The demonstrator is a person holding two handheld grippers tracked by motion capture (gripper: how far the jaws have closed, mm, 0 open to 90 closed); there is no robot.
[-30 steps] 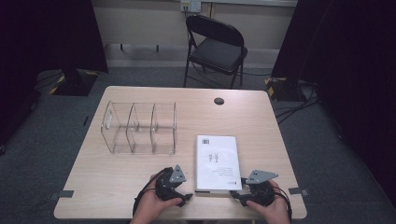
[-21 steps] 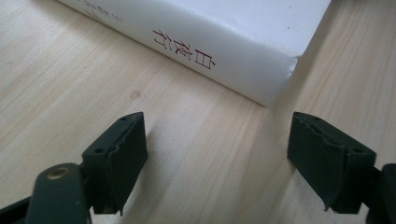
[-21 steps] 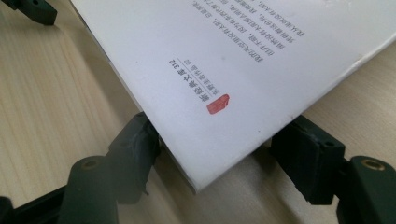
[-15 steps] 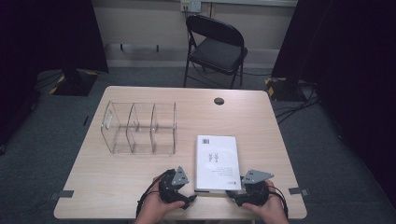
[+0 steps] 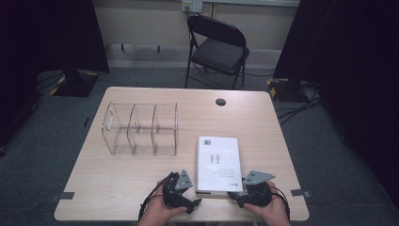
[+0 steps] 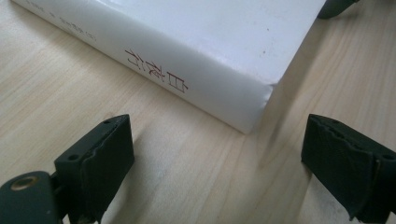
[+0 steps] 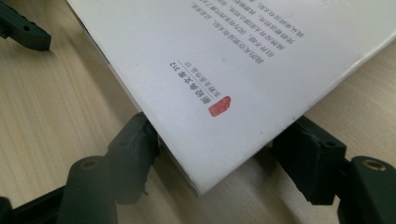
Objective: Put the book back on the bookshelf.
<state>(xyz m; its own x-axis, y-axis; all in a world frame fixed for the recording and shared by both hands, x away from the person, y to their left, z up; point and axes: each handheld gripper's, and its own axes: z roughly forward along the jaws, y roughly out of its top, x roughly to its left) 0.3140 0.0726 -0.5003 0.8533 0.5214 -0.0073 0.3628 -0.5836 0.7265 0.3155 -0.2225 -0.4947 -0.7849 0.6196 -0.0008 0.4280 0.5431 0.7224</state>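
Note:
A white book (image 5: 219,160) lies flat on the wooden table (image 5: 141,179), near its front edge. My left gripper (image 5: 195,202) sits at the book's near left corner. Its jaws (image 6: 219,128) stand wide apart, have just been opening, and have only bare table between them. The book's spine (image 6: 187,84) lies just ahead, untouched. My right gripper (image 5: 235,200) is at the near right corner. Its jaws (image 7: 219,135) have also just been opening and straddle that corner of the book (image 7: 233,56). One finger (image 7: 135,140) rests against the near edge.
A clear acrylic organizer (image 5: 141,129) with three compartments stands at the table's left middle. A round cable hole (image 5: 220,101) sits near the far edge, with a black folding chair (image 5: 219,49) behind the table. The front edge runs right under both hands.

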